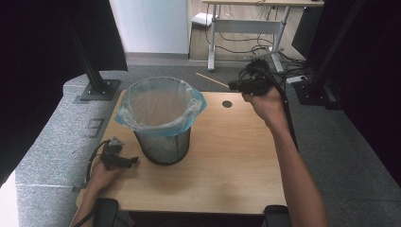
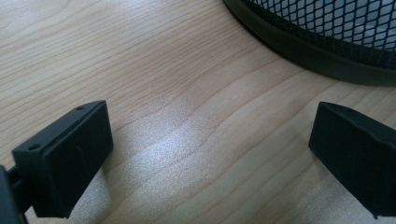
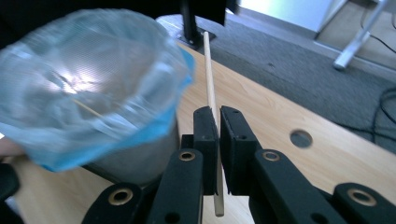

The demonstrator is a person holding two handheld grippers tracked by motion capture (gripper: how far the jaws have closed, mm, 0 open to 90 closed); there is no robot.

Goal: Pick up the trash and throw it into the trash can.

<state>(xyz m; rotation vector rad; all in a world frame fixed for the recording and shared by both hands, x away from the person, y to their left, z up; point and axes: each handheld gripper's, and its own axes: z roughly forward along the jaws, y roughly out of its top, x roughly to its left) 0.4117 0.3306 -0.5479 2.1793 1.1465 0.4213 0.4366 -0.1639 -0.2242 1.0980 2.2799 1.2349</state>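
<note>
A black mesh waste bin (image 1: 161, 118) lined with a clear blue bag (image 3: 88, 88) stands on the wooden table (image 1: 227, 156). My right gripper (image 3: 217, 119) is shut on a thin wooden stick (image 3: 208, 74) and is held high over the table's far right edge (image 1: 236, 86); the stick (image 1: 211, 80) points left toward the bin. Another thin stick (image 3: 88, 110) lies inside the bag. My left gripper (image 2: 210, 140) rests low on the table at the bin's left (image 1: 124, 161), jaws wide open with bare wood between them. The bin's base (image 2: 322, 46) is just beyond them.
A round cable hole (image 1: 227, 104) sits in the table near its far edge. Black stand posts (image 1: 94, 71) rise at the far left and far right (image 1: 326, 66). A desk (image 1: 246, 23) with cables stands on the carpet beyond.
</note>
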